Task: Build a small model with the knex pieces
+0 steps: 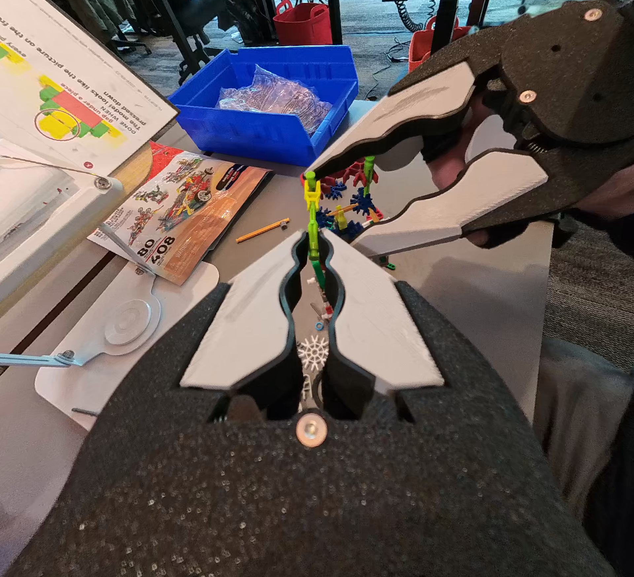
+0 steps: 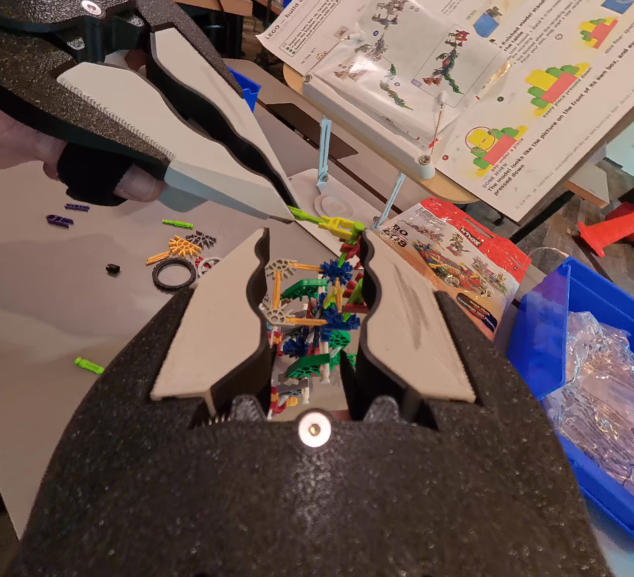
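Grey desk [image 1: 463, 303] carried loose parts. Your left gripper [image 1: 313, 234] pinched the green rod [image 1: 312, 224] narrowly, steadying it; your right gripper [image 2: 314, 234], jaws wide, straddled the model [image 2: 314, 313], one fingertip [image 2: 364, 234] touching the rod's yellow clip [image 2: 338, 225].

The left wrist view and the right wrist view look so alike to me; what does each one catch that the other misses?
Only the left wrist view shows the red tubs on the floor and a loose orange rod on the table.

Only the right wrist view shows the black tyre, the orange connector, purple pieces and the pictures clipped on the instruction board.

Both show the blue bin holding a clear bag, the toy packet, the colourful model, and the left gripper pinching a lime-green rod beside the right gripper.
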The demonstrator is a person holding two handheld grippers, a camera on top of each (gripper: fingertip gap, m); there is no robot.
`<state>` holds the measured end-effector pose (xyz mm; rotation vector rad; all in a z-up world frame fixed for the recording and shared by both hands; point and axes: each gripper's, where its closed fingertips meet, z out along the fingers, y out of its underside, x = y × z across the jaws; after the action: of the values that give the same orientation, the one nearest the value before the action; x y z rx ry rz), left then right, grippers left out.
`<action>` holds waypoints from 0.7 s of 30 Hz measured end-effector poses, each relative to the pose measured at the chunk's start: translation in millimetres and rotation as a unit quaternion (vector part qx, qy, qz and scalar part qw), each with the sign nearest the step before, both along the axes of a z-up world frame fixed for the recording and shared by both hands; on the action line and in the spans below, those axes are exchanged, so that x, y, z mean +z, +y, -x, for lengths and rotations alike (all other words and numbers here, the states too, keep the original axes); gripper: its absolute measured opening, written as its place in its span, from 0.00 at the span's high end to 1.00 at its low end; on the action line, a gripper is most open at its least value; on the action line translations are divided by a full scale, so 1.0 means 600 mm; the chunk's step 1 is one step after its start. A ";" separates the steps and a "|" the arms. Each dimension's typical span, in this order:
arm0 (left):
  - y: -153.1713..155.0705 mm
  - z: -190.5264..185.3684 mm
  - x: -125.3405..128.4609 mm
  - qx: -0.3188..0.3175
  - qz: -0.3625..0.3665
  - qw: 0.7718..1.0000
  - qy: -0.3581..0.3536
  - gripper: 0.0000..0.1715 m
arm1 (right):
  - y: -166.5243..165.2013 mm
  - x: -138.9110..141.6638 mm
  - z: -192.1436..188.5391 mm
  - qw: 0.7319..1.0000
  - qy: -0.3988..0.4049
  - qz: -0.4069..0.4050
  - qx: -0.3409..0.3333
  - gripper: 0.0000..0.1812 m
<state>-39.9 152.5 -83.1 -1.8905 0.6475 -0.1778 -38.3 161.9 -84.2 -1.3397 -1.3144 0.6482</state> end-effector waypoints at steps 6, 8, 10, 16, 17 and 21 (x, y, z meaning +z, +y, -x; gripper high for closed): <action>0.007 0.008 -0.006 -0.011 0.028 0.999 -0.013 0.98 | 0.004 0.004 -0.001 0.999 -0.002 0.032 0.013 0.72; 0.010 0.011 -0.003 -0.007 0.024 1.000 -0.017 0.98 | 0.010 0.007 -0.006 0.999 -0.002 0.045 0.023 0.73; 0.009 0.011 -0.004 -0.008 0.024 0.999 -0.023 0.98 | 0.016 0.013 -0.013 0.997 0.002 0.063 0.036 0.75; 0.009 0.006 0.001 -0.014 0.025 0.999 -0.045 0.98 | 0.032 0.023 -0.021 0.994 -0.012 0.080 0.069 0.89; 0.009 0.005 0.002 -0.015 0.026 0.999 -0.043 0.98 | 0.031 0.023 -0.021 0.994 -0.018 0.081 0.077 0.89; 0.010 0.003 -0.001 -0.016 0.035 0.999 -0.036 0.98 | 0.033 0.016 -0.014 0.993 -0.050 0.062 0.092 0.88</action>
<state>-41.9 158.5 -83.5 -1.9336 0.6293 -0.2906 -29.8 181.9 -74.7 -1.3762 -1.5120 0.8082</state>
